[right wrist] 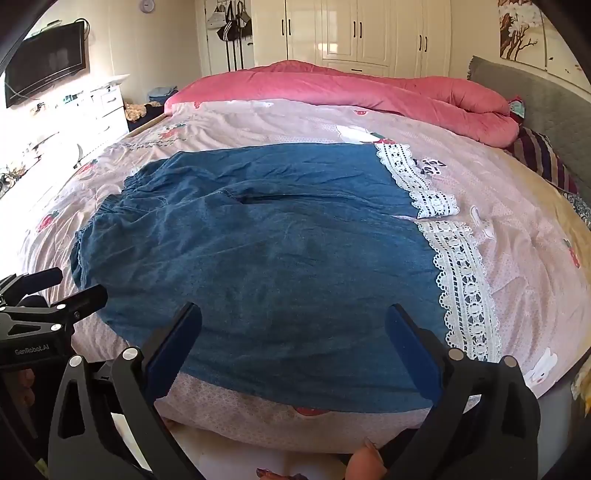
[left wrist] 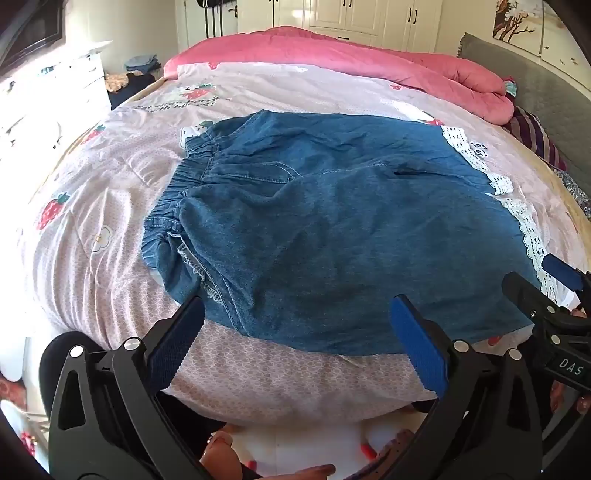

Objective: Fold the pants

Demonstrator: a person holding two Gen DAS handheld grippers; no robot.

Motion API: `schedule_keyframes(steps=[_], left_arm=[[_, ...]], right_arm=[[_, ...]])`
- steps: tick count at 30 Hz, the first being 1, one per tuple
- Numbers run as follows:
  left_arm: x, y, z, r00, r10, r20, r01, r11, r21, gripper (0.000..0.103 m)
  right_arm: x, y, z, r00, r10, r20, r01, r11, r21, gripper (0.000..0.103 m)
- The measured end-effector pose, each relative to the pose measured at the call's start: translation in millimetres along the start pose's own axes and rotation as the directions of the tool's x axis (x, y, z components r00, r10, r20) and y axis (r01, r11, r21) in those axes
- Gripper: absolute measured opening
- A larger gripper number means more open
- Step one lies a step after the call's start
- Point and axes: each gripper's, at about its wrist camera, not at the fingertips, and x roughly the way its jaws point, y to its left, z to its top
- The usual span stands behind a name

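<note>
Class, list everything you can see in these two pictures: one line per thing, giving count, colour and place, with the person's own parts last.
pants: one, blue denim with white lace hems, flat on the bed
bedspread: one, pale pink with strawberries, covering the bed
quilt: one, pink, bunched at the far side
headboard: one, grey, right
wardrobe: one, cream, far wall
television: one, black, left wall
left gripper: one, black with blue fingers, open, above the pants' near edge
right gripper: one, likewise, open

Both wrist cams sit close at the bed's near edge, angled down, sharing the denim pants (left wrist: pixel 332 229) ahead.
</note>
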Motion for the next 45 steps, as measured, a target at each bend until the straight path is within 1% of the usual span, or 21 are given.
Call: schedule_keyframes(steps=[8,9,20,45], left_arm=[[-4.6,-4.0,0.1,1.000,-0.006,0.015,0.006,1.000,-0.007,0.094],[-4.2,3.2,2.4,1.000,-0.016,0.009,0.016,1.000,-0.016,0.094],[-3.0,3.0,4.1,1.000,-0.023,0.012,0.023,1.000,-0.010,0.094],[-6.8,1.2,4.7,0.999,-0.021,0.025,0.021,1.000,-0.002,0.094]], right_arm=[[-0.5,1.2,-0.2,1.000,-0.003,0.001,0.003,1.000,-0.005,0.099],[4.1,0.3,0.6,1.000,0.001,-0.008,-0.001,1.000,0.002,0.099],[-0.1,2.5,0.4,1.000,0.003,-0.006,-0.003,1.000,-0.001,0.099],[-0.3,2.6,1.1,1.000,0.002,-0.006,-0.002,1.000,-0.005,0.099]])
